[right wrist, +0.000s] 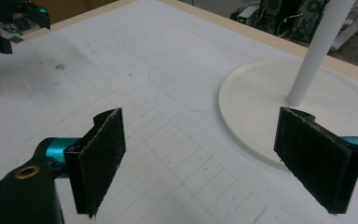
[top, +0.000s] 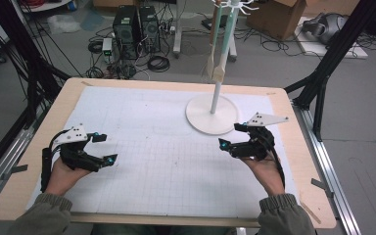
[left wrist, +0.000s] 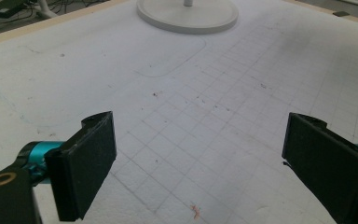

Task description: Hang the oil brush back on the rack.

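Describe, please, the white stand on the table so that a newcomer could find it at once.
Start from the wooden table with its white gridded mat. On the mat's far right part, just beyond the right gripper, sits the white stand. Its flat round base and thin upright pole, with utensils hanging near the top, set it apart from everything around it.

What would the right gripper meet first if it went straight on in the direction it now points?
Probably the round white base of the stand, which lies just ahead of the open right gripper; the thin white pole rises behind it, slightly to the right. Depth is unclear, so it might meet the white gridded mat first.
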Demonstrator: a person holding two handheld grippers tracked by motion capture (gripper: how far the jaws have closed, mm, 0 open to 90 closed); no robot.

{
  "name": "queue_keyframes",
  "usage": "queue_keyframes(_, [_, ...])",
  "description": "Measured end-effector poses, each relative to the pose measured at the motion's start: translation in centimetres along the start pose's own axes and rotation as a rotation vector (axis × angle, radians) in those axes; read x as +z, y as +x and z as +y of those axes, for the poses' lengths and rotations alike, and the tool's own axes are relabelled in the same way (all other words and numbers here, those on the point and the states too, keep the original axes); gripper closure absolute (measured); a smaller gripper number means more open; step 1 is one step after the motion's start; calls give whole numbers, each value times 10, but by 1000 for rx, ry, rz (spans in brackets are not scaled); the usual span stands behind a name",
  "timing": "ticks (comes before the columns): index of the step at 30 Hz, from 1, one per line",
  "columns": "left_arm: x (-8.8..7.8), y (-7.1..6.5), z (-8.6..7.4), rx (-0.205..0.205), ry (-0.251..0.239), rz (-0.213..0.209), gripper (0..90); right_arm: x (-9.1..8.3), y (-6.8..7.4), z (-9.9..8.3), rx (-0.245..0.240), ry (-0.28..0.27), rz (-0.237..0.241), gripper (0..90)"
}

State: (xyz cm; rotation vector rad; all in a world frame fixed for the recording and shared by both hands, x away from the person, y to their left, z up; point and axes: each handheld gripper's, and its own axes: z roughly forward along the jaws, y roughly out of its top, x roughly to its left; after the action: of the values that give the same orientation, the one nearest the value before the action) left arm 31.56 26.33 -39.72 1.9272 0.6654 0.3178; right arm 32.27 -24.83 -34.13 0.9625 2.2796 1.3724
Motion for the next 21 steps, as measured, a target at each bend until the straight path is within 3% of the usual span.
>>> queue_keyframes(11, [0, 0, 0, -9, -2, 5, 78, 2, 8, -18, -3, -1, -14, 111])
queue_keyframes(21, [0, 1, 0, -19, 0, 2, 63, -2, 8, -39, 29, -12, -23, 104])
